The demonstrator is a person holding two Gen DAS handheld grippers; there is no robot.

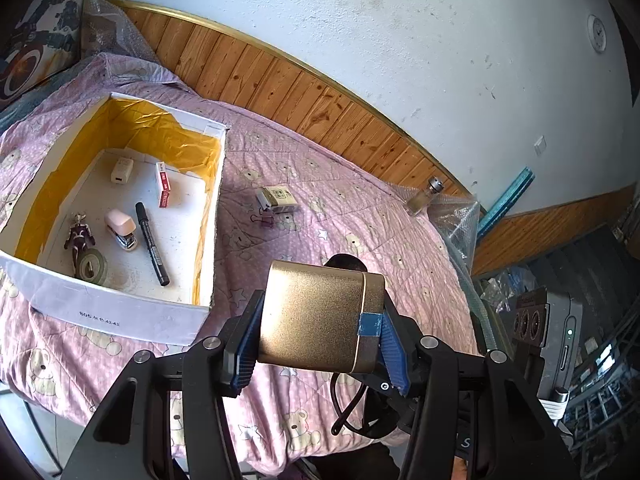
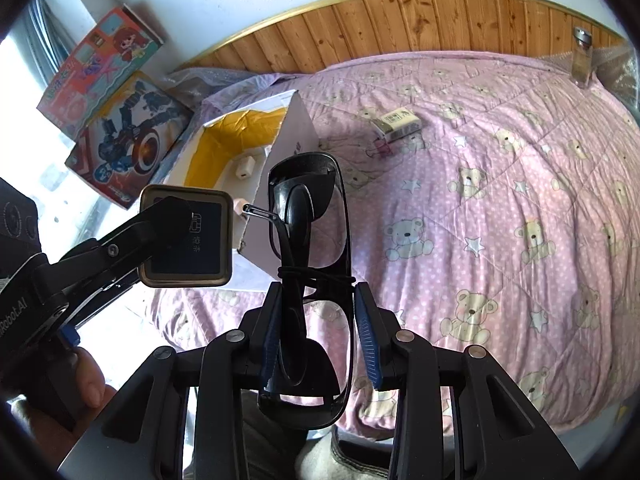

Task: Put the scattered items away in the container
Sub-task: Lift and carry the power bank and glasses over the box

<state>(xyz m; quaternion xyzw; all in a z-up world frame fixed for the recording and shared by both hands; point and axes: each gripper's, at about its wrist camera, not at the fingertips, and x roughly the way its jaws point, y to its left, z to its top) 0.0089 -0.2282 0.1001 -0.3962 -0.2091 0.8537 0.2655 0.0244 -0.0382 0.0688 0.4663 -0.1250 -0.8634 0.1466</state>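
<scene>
Gripped between my left tongs (image 1: 320, 322), a gold box (image 1: 316, 316) fills the near view, both pads pressed to its sides. Ahead and to the left sits the open white container (image 1: 120, 316), lined with yellow, holding a marker (image 1: 152, 244), stapler (image 1: 120, 230), tape roll (image 1: 93, 267) and small figure (image 1: 78, 236). My right tongs (image 2: 316, 328) are closed on folded black glasses (image 2: 308, 280), which stand upright and hide part of the container (image 2: 296, 128) beyond. Farther ahead on the pink quilt (image 2: 500, 200) lie a small carton (image 2: 400, 122) and a binder clip (image 2: 378, 148); its print is unreadable.
</scene>
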